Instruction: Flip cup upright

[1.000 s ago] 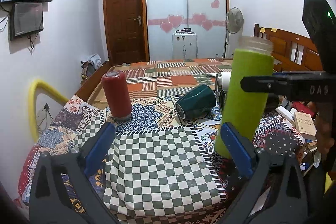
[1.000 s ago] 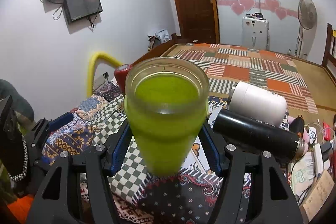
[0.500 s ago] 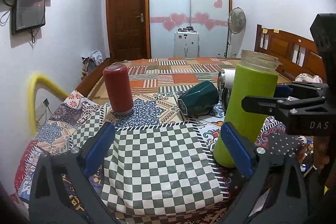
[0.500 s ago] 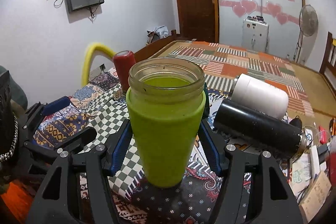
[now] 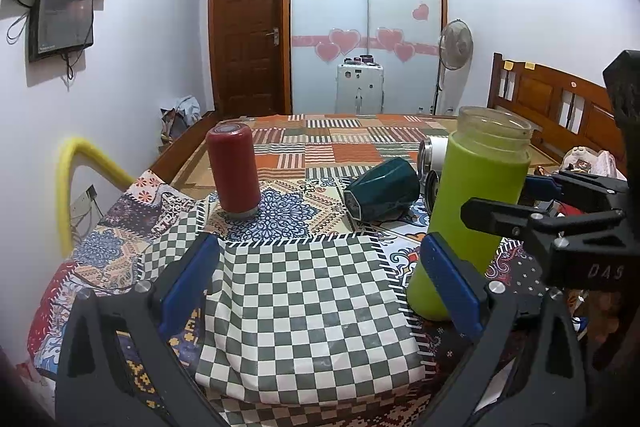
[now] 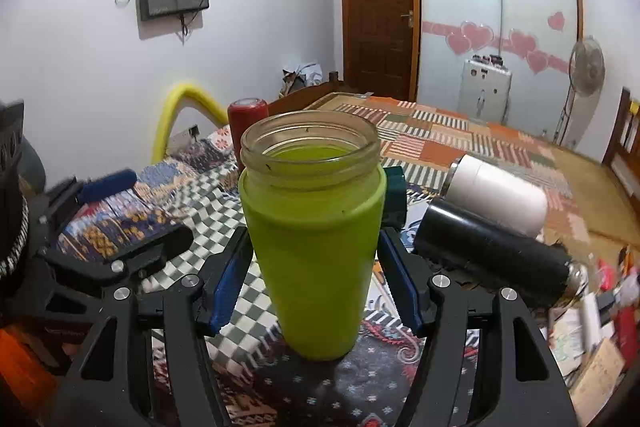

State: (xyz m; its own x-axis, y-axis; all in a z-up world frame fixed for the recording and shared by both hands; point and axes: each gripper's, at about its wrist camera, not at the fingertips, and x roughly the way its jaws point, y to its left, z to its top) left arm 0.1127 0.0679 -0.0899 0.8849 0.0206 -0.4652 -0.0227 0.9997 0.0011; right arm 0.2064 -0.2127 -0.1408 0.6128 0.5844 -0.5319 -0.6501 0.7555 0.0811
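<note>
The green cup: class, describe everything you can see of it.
The green cup is a tall tumbler, lime-green sleeve below a clear glass-like neck and rim. It stands upright, mouth open, no lid, on the patterned cloth by the checkered patch. The right tongs flank its body with small gaps showing, apparently not gripping. Whether it holds anything cannot be told.

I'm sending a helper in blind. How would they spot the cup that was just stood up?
On the patchwork cloth, look at the near right edge, between the right claw fingers. The lime-green cup stands upright there, clear glass rim open on top; the teal, white and black ones behind it lie sideways.
</note>
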